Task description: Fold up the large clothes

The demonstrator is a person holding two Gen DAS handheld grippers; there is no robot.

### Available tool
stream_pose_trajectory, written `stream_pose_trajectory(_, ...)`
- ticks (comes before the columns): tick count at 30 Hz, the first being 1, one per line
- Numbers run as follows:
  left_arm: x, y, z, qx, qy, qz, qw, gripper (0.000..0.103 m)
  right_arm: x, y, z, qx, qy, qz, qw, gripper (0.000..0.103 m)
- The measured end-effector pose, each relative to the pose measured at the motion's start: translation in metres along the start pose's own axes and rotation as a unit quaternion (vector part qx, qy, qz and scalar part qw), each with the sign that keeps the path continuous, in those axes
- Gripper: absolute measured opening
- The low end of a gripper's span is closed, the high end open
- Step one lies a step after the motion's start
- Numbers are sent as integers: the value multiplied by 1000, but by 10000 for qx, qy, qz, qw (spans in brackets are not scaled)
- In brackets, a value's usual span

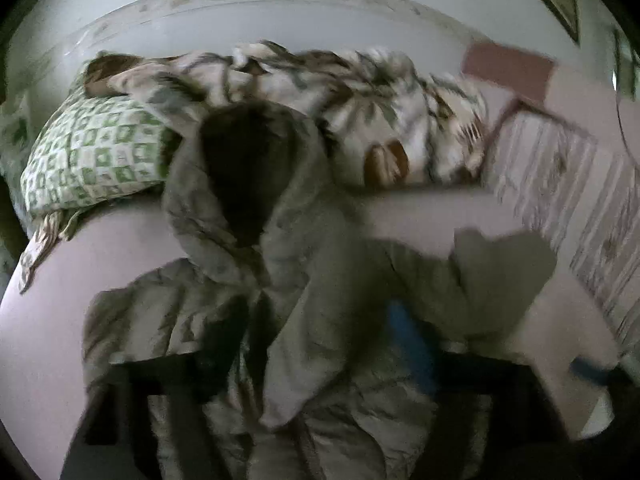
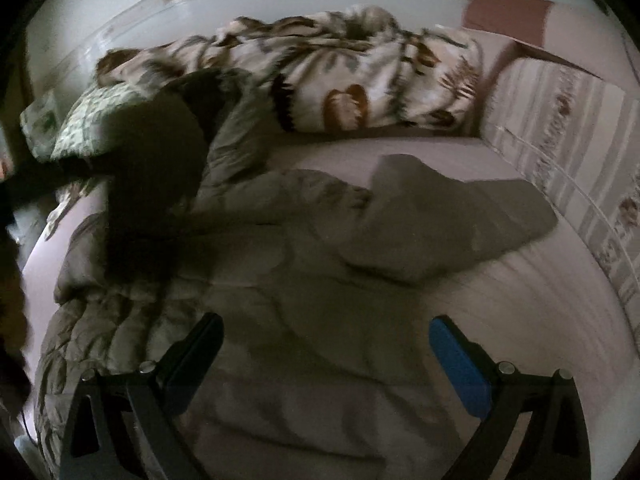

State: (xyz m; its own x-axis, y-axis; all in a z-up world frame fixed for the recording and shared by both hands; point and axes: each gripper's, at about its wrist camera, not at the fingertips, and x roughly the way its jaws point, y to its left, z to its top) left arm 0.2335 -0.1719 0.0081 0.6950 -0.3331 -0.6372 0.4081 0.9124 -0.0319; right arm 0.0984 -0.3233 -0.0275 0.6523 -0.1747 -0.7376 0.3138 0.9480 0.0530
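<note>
Grey padded jacket (image 2: 280, 280): one | pillow (image 1: 96, 156): one | right gripper (image 2: 326, 354) wide, empty | left gripper (image 1: 304, 352) spread

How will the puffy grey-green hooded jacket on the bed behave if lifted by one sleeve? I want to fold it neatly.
The jacket looks quilted and limp, so it will probably droop and trail. Its hood and sleeve would likely flop. It seems bulky but light.

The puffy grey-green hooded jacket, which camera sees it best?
The right wrist view: the puffy grey-green hooded jacket lies spread on the pinkish bed sheet, one sleeve out. The left wrist view is blurrier and closer, with the jacket bunched, hood up.
</note>
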Motion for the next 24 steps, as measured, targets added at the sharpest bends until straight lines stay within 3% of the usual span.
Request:
stream_pose_trajectory(4,-1,-12,-9,487,128,16,9987,79,-1,-22,-2,172,-9,-116,9998,103)
stream_pose_trajectory(8,-17,11,-14,480,105,110,9987,80,5,-23,1,212,28,-40,9998,103)
stream_pose_trajectory(13,-29,86,-25,5,158,745,9971,82,19,1,10,-36,87,212,9997,103)
stream_pose_trajectory(17,-27,154,-42,-473,351,1425,9880,82,60,22,25,-115,656,585,9961,103)
stream_pose_trajectory(20,-16,190,-55,-816,583,1720,9800,82,96,31,37,-10,1043,764,9916,103)
stream_pose_trajectory(24,5,211,-70,-1175,803,1825,9728,82,142,39,53,290,1426,918,9851,103)
